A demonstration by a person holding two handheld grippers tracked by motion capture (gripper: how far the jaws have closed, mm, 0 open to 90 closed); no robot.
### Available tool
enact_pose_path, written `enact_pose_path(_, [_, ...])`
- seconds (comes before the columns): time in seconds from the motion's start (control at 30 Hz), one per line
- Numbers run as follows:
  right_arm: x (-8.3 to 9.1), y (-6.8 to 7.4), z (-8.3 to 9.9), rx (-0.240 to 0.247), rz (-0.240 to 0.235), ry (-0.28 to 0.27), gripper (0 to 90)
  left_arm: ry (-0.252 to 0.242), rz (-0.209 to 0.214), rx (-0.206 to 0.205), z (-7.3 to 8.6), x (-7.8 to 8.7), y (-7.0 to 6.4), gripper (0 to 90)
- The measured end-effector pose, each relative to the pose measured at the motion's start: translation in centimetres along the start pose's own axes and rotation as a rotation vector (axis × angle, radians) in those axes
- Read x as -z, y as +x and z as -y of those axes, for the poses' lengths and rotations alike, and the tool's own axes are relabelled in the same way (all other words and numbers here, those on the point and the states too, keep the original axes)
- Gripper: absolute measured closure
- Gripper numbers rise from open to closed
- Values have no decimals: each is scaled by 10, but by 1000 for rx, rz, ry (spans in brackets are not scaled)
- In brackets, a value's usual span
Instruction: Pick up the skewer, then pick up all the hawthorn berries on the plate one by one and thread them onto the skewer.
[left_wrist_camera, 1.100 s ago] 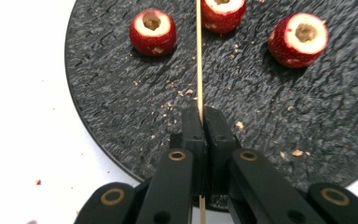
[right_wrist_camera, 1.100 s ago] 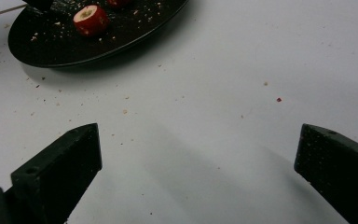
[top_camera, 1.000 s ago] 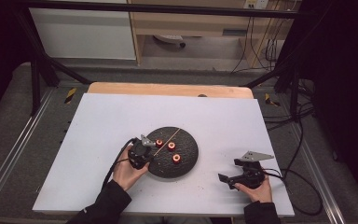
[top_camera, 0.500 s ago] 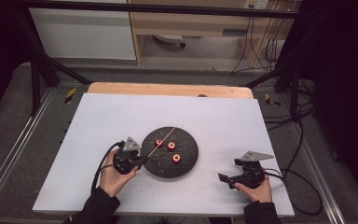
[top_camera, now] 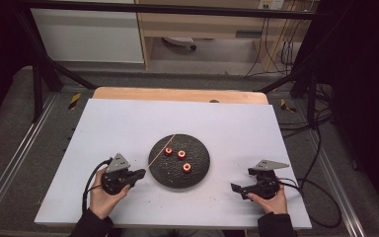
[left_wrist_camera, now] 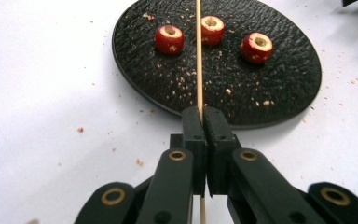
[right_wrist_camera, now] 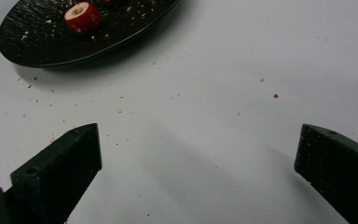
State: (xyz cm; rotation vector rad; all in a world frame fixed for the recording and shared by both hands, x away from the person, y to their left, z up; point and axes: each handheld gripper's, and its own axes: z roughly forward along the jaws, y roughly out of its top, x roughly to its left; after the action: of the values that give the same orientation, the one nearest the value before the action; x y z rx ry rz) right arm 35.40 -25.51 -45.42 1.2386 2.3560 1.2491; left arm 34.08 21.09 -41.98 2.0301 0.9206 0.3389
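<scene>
The white tabletop point(top_camera: 128, 128), speckled with fine crumbs point(right_wrist_camera: 121, 110), carries a round black plate point(top_camera: 200, 173) near its middle front, with a strip of bare wood point(top_camera: 177, 95) along its far edge.

a pale white worktop point(top_camera: 128, 123) is lying on a light wooden tabletop point(top_camera: 177, 94), with grey carpeted floor point(top_camera: 10, 133) spreading around it. black metal frame legs point(top_camera: 39, 74) are standing at both sides, a white cabinet point(top_camera: 89, 34) is sitting behind, and black cables point(top_camera: 321, 148) are trailing at right.
</scene>
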Motion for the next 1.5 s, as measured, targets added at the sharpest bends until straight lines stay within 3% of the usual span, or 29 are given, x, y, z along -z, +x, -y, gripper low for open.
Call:
enact_pose_path(0.1, [0, 2, -1, -2, 2, -1, 14, -25, 11, 16, 8, 4, 4, 879])
enact_pose_path(0.3, [-3, 5, -4, -6, 7, 18, 14, -38, 6, 11, 22, 9, 10, 879])
enact_pose_path(0.7, [-16, 22, -22, 3, 10, 29, 7, -44, 34, 37, 32, 14, 20, 879])
enact_pose_path(0.9, [-28, 41, -44, 62, 12, 60, 10, -41, 28, 35, 34, 14, 21, 879])
enact_pose_path(1.23, [-42, 65, -73, 114, 10, 82, 17, -43, 29, 30, 34, 14, 20, 879])
enact_pose_path(1.5, [-58, 84, -99, 180, 12, 150, 41, -38, 30, 23, 34, 14, 19, 879])
